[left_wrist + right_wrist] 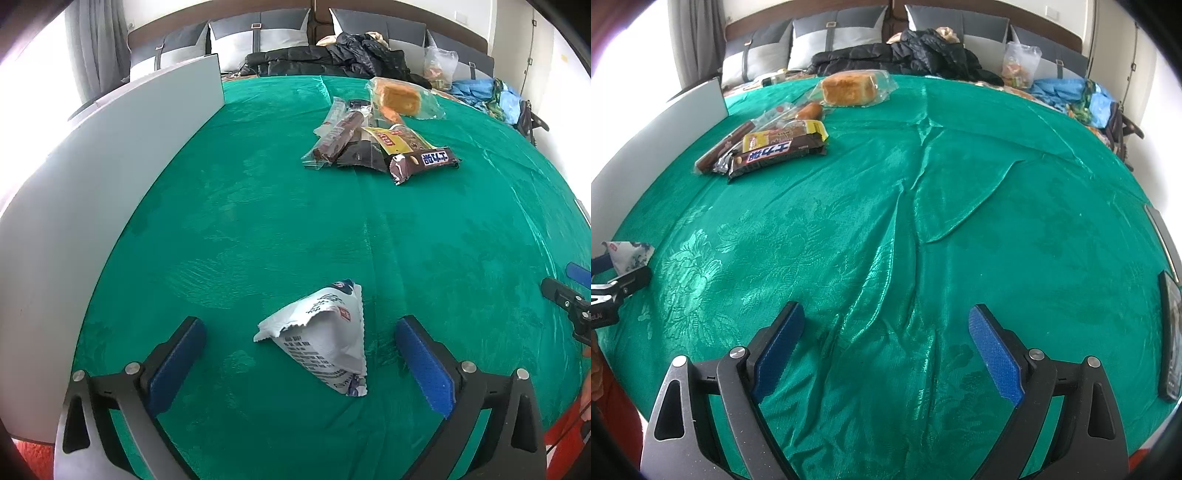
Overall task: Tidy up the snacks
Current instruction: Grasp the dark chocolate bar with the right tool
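The left hand-held gripper stands spread wide with the white snack packet lying loose between its pads on the green cloth of the tabletop, touching neither pad. The right hand-held gripper is also spread and empty over bare cloth, well apart from the pile of snacks at the far side. To finish this placing well, I would lift the left one straight up so no pad drags the packet.

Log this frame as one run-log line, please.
left gripper: open, astride white snack packet | right gripper: open, empty | snack pile: untouched on green cloth
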`<action>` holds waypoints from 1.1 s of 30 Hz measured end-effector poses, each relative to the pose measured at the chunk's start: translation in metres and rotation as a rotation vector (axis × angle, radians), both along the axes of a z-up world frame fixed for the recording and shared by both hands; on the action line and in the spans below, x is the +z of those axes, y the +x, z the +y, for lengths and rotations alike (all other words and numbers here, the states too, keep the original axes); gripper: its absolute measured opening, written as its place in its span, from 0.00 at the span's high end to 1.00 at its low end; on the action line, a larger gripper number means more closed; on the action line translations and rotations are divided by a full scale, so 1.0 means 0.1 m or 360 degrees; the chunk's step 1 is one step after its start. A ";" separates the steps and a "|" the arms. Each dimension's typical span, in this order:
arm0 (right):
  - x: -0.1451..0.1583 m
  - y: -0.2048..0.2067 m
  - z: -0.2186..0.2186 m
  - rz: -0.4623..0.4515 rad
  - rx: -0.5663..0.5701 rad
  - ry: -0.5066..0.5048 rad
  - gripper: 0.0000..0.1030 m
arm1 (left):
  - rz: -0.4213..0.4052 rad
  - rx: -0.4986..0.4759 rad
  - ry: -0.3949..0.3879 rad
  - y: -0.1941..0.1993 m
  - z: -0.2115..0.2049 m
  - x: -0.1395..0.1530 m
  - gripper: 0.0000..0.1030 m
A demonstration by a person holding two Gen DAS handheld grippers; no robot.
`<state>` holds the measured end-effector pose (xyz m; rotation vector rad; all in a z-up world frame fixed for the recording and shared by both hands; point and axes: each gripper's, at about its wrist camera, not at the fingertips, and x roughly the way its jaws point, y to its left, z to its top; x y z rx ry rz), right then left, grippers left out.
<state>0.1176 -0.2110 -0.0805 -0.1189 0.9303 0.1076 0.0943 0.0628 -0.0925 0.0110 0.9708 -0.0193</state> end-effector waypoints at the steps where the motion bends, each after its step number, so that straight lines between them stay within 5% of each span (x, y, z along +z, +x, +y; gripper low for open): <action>1: 0.00 0.00 0.00 -0.0002 0.0000 0.0000 0.10 | 0.0000 -0.0003 0.0001 0.00 0.00 0.00 0.00; 16: -0.01 -0.01 0.01 -0.0014 -0.0008 0.0003 0.10 | -0.0010 -0.0012 0.0001 0.00 0.00 0.00 0.00; 20: 0.03 0.03 0.01 0.0090 -0.0025 0.0007 0.10 | -0.0011 -0.0012 0.0001 0.00 0.00 0.00 0.00; 29: 0.16 0.95 0.24 0.0345 -0.0289 0.0729 0.12 | -0.0035 -0.0037 -0.0003 -0.03 0.01 0.00 0.00; 33: 0.10 1.56 0.65 0.0438 -0.0378 0.0833 0.14 | -0.0033 -0.0064 -0.0006 -0.04 0.01 0.00 0.00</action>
